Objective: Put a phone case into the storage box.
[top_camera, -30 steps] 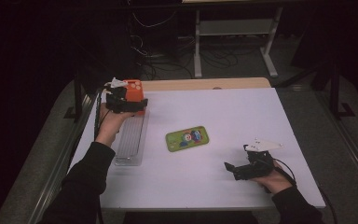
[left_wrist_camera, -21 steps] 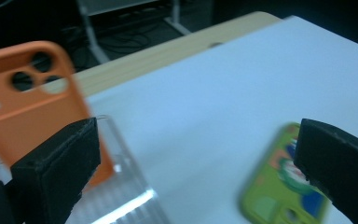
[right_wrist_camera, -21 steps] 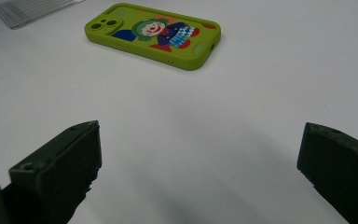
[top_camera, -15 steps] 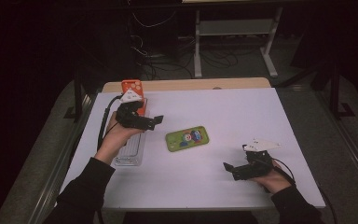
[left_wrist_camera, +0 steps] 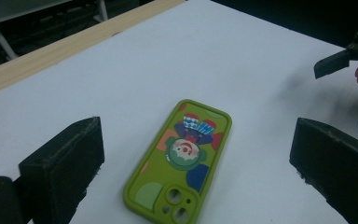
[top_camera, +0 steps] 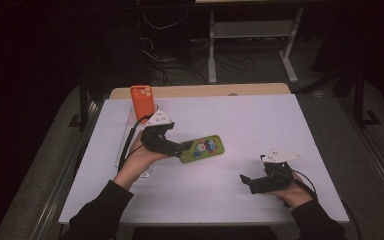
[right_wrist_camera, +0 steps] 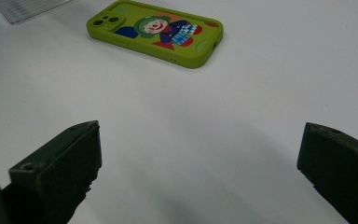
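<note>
The green phone case [top_camera: 202, 148] lies flat on the white table [top_camera: 240, 120], near its middle. From above, the left gripper [top_camera: 176, 148] is at the case's near-left end, jaws spread, nothing held. An orange phone case [top_camera: 142, 102] stands at the far end of a clear tray [top_camera: 128, 131]. The right gripper [top_camera: 246, 180] rests well apart, near the right front.

In the left gripper view, the case [left_wrist_camera: 179, 162] lies between the wide jaws, untouched.

In the right gripper view, the jaws are also released, the case [right_wrist_camera: 154, 31] far ahead.
</note>
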Tool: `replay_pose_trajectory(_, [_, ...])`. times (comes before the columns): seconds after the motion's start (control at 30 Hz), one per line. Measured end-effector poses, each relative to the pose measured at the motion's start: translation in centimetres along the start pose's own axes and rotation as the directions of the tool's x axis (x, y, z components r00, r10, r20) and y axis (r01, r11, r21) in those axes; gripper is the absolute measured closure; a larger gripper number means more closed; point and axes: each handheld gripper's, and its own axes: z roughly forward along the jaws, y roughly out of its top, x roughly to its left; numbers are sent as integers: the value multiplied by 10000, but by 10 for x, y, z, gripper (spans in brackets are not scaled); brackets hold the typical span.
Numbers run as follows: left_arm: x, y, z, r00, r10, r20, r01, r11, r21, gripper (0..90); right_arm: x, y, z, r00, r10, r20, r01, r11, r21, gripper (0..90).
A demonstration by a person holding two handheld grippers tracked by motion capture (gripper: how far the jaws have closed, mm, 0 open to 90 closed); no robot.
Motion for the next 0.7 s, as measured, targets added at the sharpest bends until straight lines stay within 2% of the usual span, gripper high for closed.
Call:
replay_pose_trajectory(0.17, [-3, 0, 12, 10000, 58, 32, -58, 9999, 130, 76, 0, 0, 0, 10000, -3, 13, 3, 10000, -2, 0])
replay_pose_trajectory(0.3, [-2, 1, 22, 10000, -30, -3, 31, 9998, 199, 178, 0, 0, 0, 10000, -4, 3, 4, 10000, 11, 0])
replay_pose_trajectory(0.37, [-2, 2, 29, 10000, -37, 6, 37, 9997, 244, 243, 0, 0, 0, 10000, -16, -18, 16, 10000, 15, 0])
replay_pose_trajectory(0.47, [0, 4, 37, 9999, 159, 13, -159, 9987, 489, 355, 0, 0, 0, 10000, -27, -27, 27, 10000, -4, 0])
replay_pose_trajectory(0.5, [1, 4, 42, 10000, 21, 25, -22, 9993, 367, 398, 0, 0, 0, 10000, -22, -24, 22, 10000, -6, 0])
replay_pose_trajectory(0.57, [3, 4, 50, 10000, 47, -37, -45, 9989, 456, 480, 0, 0, 0, 10000, 10, -38, -10, 10000, 10, 0])
replay_pose_trajectory(0.6, [5, 5, 53, 9997, 192, -135, -183, 9977, 648, 522, 0, 0, 0, 10000, 10, -42, -10, 10000, 13, 0])
replay_pose_trajectory(0.67, [8, 4, 62, 9996, -87, -254, 101, 9985, 543, 603, 0, 0, 0, 10000, 0, -44, 0, 10000, 8, 0])
replay_pose_trajectory(0.7, [11, 4, 66, 9995, -92, -299, 111, 9980, 627, 648, -1, 0, 0, 10000, -38, -46, 38, 10000, -11, 0])
